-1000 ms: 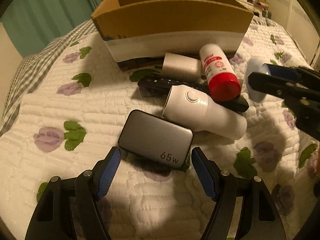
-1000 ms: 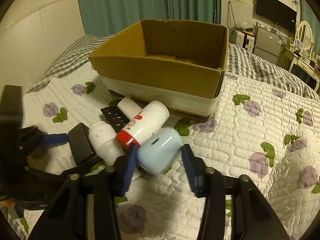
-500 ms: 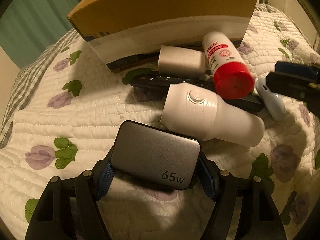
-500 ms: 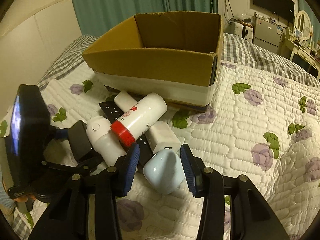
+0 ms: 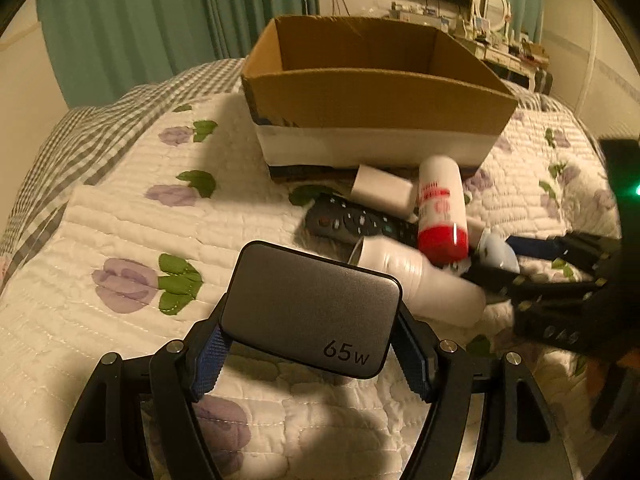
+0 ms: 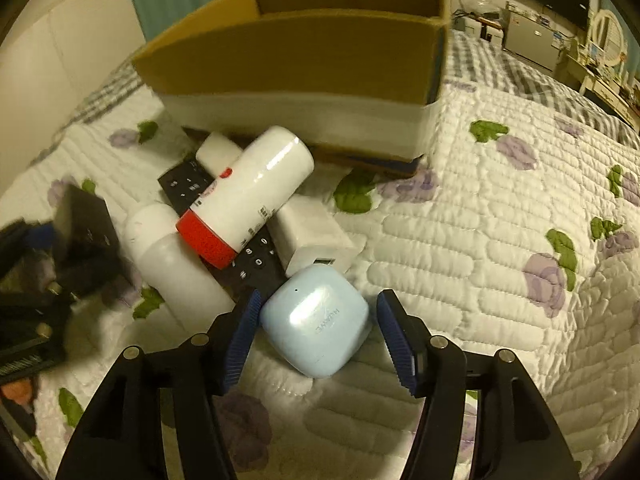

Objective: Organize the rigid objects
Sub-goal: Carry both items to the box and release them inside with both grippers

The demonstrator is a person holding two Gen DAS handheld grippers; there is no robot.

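Observation:
My left gripper [image 5: 312,356] is shut on a grey 65W charger [image 5: 312,308] and holds it lifted above the quilt. My right gripper [image 6: 318,336] is open around a light blue earbuds case [image 6: 318,318] that lies on the quilt; the left pad touches it, the right pad stands apart. An open cardboard box [image 5: 376,88] stands behind the pile, also in the right wrist view [image 6: 296,52]. The pile holds a red-capped white bottle [image 6: 248,200], a white bottle [image 6: 172,256], a black remote [image 6: 240,256] and a white adapter [image 6: 312,232].
The floral quilt [image 6: 500,240] stretches to the right of the pile. Green curtains [image 5: 160,20] hang behind the bed. A dresser with a mirror [image 5: 492,16] and a TV stand at the far back.
My left gripper closed on the grey charger and lifted it off the quilt. My right gripper lowered and moved forward around the blue earbuds case, which now lies on the quilt.

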